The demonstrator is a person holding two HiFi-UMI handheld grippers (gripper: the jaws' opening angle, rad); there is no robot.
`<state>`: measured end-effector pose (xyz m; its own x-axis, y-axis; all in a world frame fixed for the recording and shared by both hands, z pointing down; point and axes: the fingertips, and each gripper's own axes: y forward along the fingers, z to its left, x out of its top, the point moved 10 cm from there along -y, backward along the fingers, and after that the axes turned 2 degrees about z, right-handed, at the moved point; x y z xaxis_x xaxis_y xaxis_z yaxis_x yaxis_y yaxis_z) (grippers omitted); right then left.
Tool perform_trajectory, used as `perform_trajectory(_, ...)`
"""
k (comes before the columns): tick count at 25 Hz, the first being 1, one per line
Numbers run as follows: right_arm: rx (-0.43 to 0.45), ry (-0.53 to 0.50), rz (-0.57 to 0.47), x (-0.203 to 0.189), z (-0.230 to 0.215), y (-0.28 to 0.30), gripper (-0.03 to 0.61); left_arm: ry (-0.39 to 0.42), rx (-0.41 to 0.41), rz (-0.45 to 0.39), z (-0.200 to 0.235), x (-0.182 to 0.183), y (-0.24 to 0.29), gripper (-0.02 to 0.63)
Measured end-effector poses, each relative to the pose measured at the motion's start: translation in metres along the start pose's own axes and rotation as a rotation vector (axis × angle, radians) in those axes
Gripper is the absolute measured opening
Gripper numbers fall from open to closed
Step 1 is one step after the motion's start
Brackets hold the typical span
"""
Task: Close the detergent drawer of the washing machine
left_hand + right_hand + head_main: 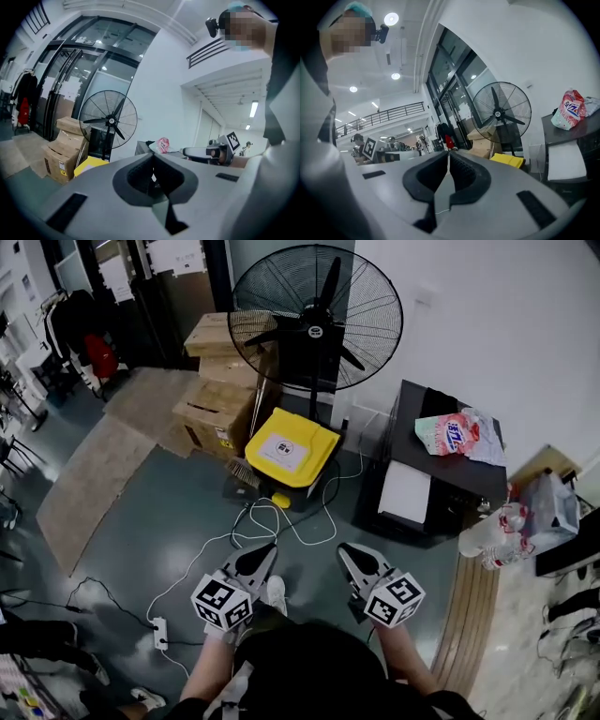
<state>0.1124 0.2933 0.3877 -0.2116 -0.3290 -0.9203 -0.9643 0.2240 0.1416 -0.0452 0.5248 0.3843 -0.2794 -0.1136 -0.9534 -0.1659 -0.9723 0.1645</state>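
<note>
Both grippers are held low in front of the person, pointing across the floor toward the fan. My left gripper (267,553) (153,155) is shut with nothing between its jaws. My right gripper (344,553) (448,153) is likewise shut and empty, a hand's width to its right. A black boxy unit (466,480) stands against the wall ahead on the right, with a white panel (406,493) on its near side and a pink-and-white detergent bag (450,434) (568,110) on top. I cannot make out any drawer on it. Both grippers are well short of the unit.
A large black standing fan (316,320) faces me at the back. Stacked cardboard boxes (220,395) stand to its left, and a yellow-lidded machine (291,448) sits in front of them. White cables and a power strip (159,632) trail over the floor. A pack of water bottles (497,531) lies at right.
</note>
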Motion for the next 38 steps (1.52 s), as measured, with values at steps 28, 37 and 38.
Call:
perform_trajectory(28,-0.519,0.153,-0.059,0.017,-0.110,0.069,0.026,-0.001,-0.503,0.253,0.147,0.023,0.218,0.011)
perform_trajectory(37,-0.701,0.209,-0.039,-0.011,-0.163,-0.010,0.026,0.047,-0.617,0.383,0.090,-0.005,0.301,0.011)
perform_trajectory(38,-0.720,0.213,-0.034,-0.015,-0.171,-0.018,0.026,0.057,-0.627,0.396,0.084,-0.009,0.311,0.012)
